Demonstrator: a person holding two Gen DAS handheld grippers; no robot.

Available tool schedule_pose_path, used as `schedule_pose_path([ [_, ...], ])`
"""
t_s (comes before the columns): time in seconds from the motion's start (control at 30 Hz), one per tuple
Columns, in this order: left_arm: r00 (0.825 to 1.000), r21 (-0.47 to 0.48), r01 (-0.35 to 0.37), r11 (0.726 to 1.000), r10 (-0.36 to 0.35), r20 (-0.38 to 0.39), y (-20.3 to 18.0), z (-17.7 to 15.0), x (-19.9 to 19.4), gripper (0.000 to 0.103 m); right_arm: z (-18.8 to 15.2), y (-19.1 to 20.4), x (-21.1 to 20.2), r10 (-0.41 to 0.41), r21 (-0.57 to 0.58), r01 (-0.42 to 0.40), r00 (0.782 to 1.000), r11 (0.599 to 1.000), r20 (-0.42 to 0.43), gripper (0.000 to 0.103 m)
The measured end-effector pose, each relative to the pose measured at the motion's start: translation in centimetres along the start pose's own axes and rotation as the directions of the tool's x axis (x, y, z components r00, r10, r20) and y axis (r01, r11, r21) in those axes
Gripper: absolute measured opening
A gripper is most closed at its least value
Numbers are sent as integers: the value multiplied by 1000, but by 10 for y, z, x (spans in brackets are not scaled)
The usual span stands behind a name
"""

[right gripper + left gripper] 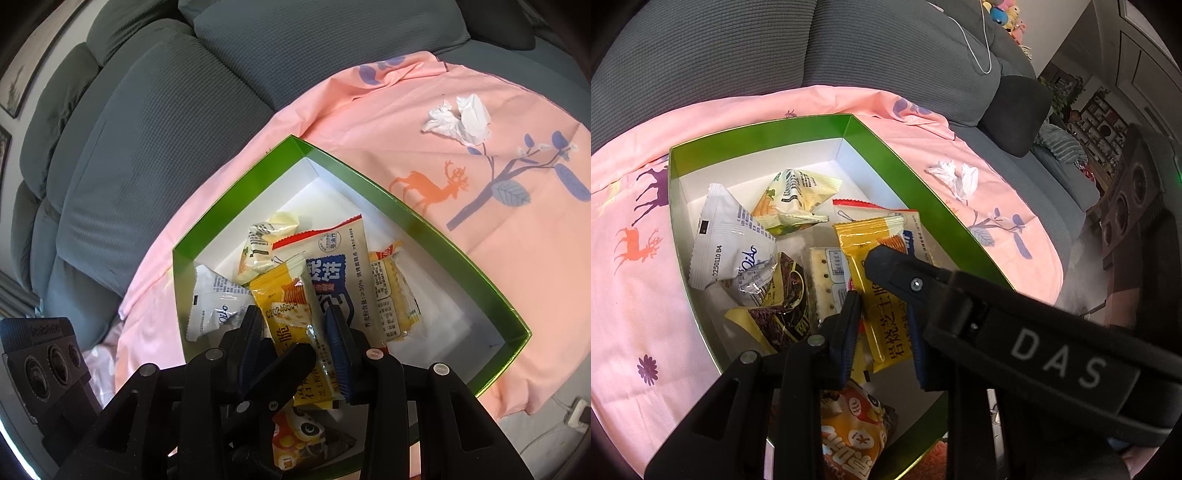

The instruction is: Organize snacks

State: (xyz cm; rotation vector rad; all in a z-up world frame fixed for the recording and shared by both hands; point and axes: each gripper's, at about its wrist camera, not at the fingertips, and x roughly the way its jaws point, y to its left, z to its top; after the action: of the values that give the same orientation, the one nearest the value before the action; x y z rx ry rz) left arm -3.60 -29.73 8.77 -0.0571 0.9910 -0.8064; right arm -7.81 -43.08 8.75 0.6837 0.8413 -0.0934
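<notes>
Pressure is what is mattering most at this step. The left gripper (882,301) and the right gripper (293,310) are both pressing their pads onto the same yellow packet (882,321), one from each side. It looks like a hand-over or a joint placing. One gripper should be letting go cleanly while the other is keeping a light, steady pinch, so that the foil is not tearing and the biscuit inside is not getting crushed. Any twisting of one gripper against the other is likely to crumple the wrapper.

The packet is hanging over the near part of the green box (871,136), above the other snacks, among them a white packet (727,240). The box is sitting on a pink cloth (646,258) spread over a grey sofa (720,55). The packet's long axis is running away from both cameras towards the box's far corner. Its crimped end is pointing forward, and its printed face is turning upward. Lowering it along that line should be laying it flat beside its neighbours.
</notes>
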Motion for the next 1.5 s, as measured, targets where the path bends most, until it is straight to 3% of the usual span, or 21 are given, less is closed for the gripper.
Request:
schedule_pose_path([
  [0.3,999,7,-32,999,32,5,-3,-2,-8,36,-1,2,0,9,-9,-9,1000,1000,-16,39],
  [0.5,992,48,-105,993,102,67,-8,-5,-29,62,-1,6,-11,25,-23,-25,1000,999,16,52],
  [0.63,985,64,-144,988,137,108,-8,-8,-47,88,-3,9,-23,12,-24,-11,999,1000,50,55],
  [0.67,982,61,-156,986,149,119,-7,-9,-55,90,-4,10,-27,8,-28,-6,998,1000,61,60],
  [0.7,981,59,-158,986,150,123,-7,-9,-57,94,-5,11,-30,8,-33,-5,998,999,69,67],
  [0.8,986,45,-125,991,118,121,-1,-11,-72,102,-8,19,-40,41,-72,-35,996,997,81,72],
  [0.9,984,-7,-153,988,153,88,5,-13,-79,102,-14,31,-47,28,-121,-16,995,993,93,81],
  [1.1,971,-30,-229,973,231,68,10,-19,-91,102,-24,51,-55,-65,-192,89,990,977,125,83],
  [1.5,969,-73,-244,967,246,24,24,-27,-96,102,-25,52,-50,-124,-187,143,986,972,113,83],
])
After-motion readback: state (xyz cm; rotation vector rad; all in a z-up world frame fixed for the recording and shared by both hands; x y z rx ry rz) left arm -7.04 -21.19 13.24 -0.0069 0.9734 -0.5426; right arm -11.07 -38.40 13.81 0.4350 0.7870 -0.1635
